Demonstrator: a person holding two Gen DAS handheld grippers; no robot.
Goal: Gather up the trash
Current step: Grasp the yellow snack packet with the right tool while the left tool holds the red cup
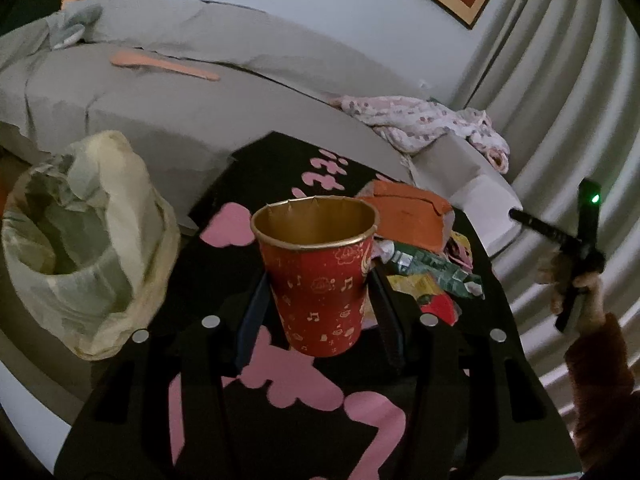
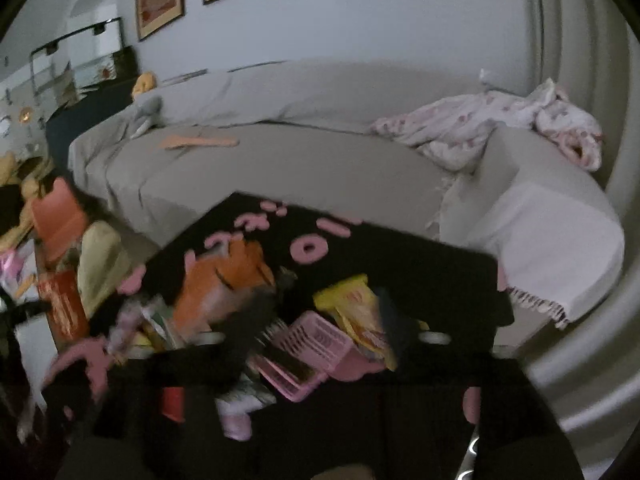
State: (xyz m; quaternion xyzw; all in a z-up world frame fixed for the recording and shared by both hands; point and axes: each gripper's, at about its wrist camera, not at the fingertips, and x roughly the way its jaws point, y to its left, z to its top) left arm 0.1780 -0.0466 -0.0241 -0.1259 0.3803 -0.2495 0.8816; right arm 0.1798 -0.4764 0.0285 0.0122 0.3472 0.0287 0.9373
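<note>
Your left gripper (image 1: 320,300) is clenched on the red paper cup (image 1: 320,276): fingers (image 1: 252,312) press both sides, cup upright, gold inside showing, held just above the black tabletop (image 1: 248,184) w/ pink print. Landmark = that cup.

Left of the cup, just off the tabletop edge: yellowish trash bag (image 1: 92,240), mouth open. Behind-right of the cup, on the tabletop: orange crumpled carton (image 1: 412,220). Right of the cup, near: green wrapper (image 1: 432,268), w/ yellow and red scraps under it, touching in a pile. Far right of the cup: a hand (image 1: 576,284) in a rust sleeve on the other tool, green light lit. Behind the cup, well apart: grey sofa (image 1: 200,92) w/ an orange flat piece on the seat and a floral cloth (image 1: 424,120) on its arm.

Right wrist view is blurred. Your right gripper (image 2: 320,336) has its fingers released, wide apart, nothing between them that I can make out. Ahead of it on the tabletop: pink basket (image 2: 316,344), yellow wrapper (image 2: 356,312) touching it, orange carton to their left. Red cup shows at the far left edge there, beside the bag.
</note>
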